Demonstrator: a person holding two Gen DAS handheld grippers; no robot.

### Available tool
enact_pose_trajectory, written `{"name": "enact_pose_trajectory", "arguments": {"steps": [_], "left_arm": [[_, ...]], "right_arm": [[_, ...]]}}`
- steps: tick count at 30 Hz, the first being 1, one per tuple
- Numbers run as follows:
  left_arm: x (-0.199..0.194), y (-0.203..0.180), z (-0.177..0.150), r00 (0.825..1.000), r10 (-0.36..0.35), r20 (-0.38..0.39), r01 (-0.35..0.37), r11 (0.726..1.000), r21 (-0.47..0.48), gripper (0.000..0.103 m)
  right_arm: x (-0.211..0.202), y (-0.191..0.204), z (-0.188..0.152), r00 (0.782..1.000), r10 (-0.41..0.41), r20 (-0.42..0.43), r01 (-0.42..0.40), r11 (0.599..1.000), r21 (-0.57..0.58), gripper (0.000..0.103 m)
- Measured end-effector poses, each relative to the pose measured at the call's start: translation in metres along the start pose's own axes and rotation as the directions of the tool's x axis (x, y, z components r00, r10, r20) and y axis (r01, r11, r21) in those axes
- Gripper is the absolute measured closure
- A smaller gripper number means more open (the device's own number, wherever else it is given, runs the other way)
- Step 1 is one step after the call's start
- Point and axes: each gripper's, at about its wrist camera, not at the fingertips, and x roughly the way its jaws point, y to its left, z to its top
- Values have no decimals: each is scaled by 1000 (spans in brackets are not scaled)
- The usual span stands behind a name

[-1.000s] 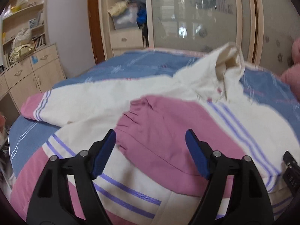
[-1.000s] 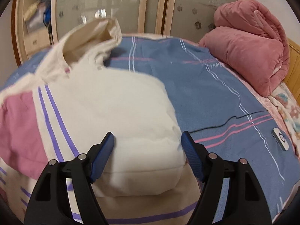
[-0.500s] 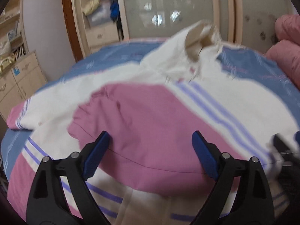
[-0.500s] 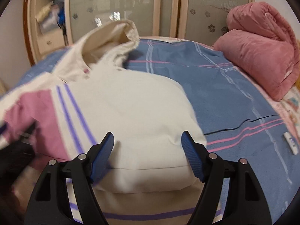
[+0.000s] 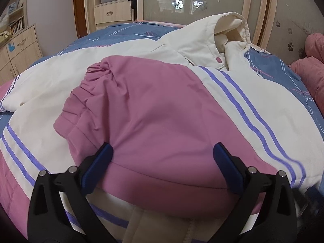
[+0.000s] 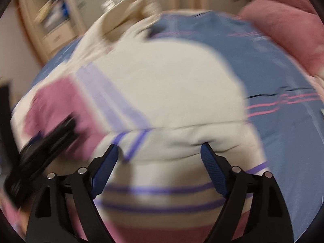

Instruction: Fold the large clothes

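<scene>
Two padded sleeves folded across puffy cream-pink jacket, quilted bedspread

My left wrist camera looks low and close along its fingers over the jacket toward the wardrobe, while my blurred right wrist camera shares that jacket from further right.

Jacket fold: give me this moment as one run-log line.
jacket: on bed, pink sleeve folded across front | left gripper: open, over sleeve | right gripper: open, view blurred
</scene>
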Motion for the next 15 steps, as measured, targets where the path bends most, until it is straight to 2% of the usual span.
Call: {"name": "enact_pose_trajectory", "arguments": {"steps": [3, 5, 8, 9, 10, 11, 12, 14, 15], "left_arm": [[-3, -2, -1, 1000, 1, 5, -1, 1000, 13, 2], [-3, -3, 0, 1000, -2, 7, 2, 1000, 23, 2], [-3, -3, 0, 1000, -4, 9, 3, 1000, 25, 2], [-4, -4, -1, 1000, -2, 9, 2, 1000, 25, 2], [-3, -3, -1, 1000, 1, 7, -1, 1000, 22, 2], [-3, -3, -1, 1000, -1, 7, 1, 1000, 20, 2], [-3, -3, -1, 1000, -1, 7, 1, 1000, 20, 2], [-3, -3, -1, 1000, 0, 8, 0, 1000, 21, 2], [-3, -3, -1, 1000, 0, 8, -1, 1000, 21, 2]], "right_arm": [[9, -34, 7, 998, 64, 5, -64, 979, 196, 19], [7, -52, 5, 999, 35, 30, -42, 952, 302, 24], [-2, -64, 1, 998, 23, 65, -46, 924, 379, 32], [-6, -66, 0, 997, -19, 73, -11, 919, 394, 31], [-13, -69, -1, 988, -130, 84, 86, 911, 403, 24], [-24, -72, 1, 960, -256, 115, 186, 889, 419, 17], [-30, -76, 5, 945, -299, 132, 219, 879, 423, 14], [-38, -78, 15, 952, -245, 185, 158, 908, 389, 14], [-44, -75, 20, 946, -227, 229, 137, 926, 351, 14]]}}
